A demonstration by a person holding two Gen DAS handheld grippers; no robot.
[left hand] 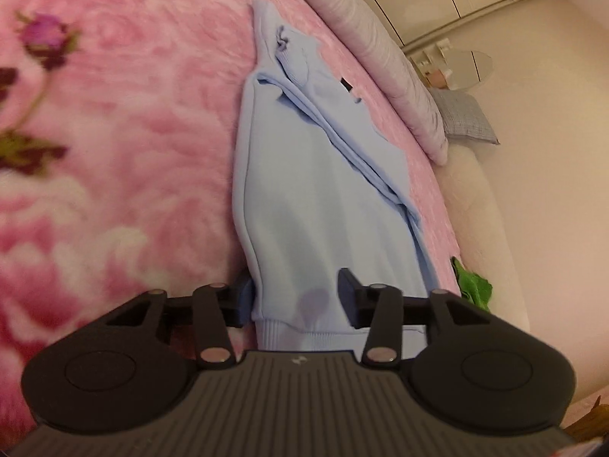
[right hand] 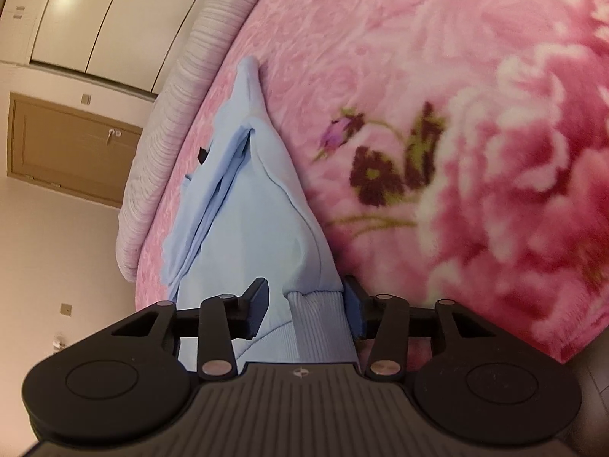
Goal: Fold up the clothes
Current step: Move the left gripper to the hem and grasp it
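Note:
A light blue sweatshirt (left hand: 316,205) lies folded lengthwise on the pink floral blanket (left hand: 125,122), its ribbed hem nearest me. My left gripper (left hand: 295,297) straddles the hem's left corner. Its left pad touches the thick folded edge, while the right pad's (left hand: 347,292) face stands bare above flat cloth. In the right wrist view the sweatshirt (right hand: 243,209) runs away from me. My right gripper (right hand: 306,301) straddles the ribbed band (right hand: 319,323) at the other corner. That band rests against the right pad, and the left pad (right hand: 259,301) hovers bare over the cloth.
A striped grey bolster (left hand: 384,61) runs along the blanket's far edge, with a checked cushion (left hand: 464,118) beyond it. Something green (left hand: 472,285) lies off the bed's side. White wardrobes (right hand: 95,11) and a brown door (right hand: 72,144) line the room walls.

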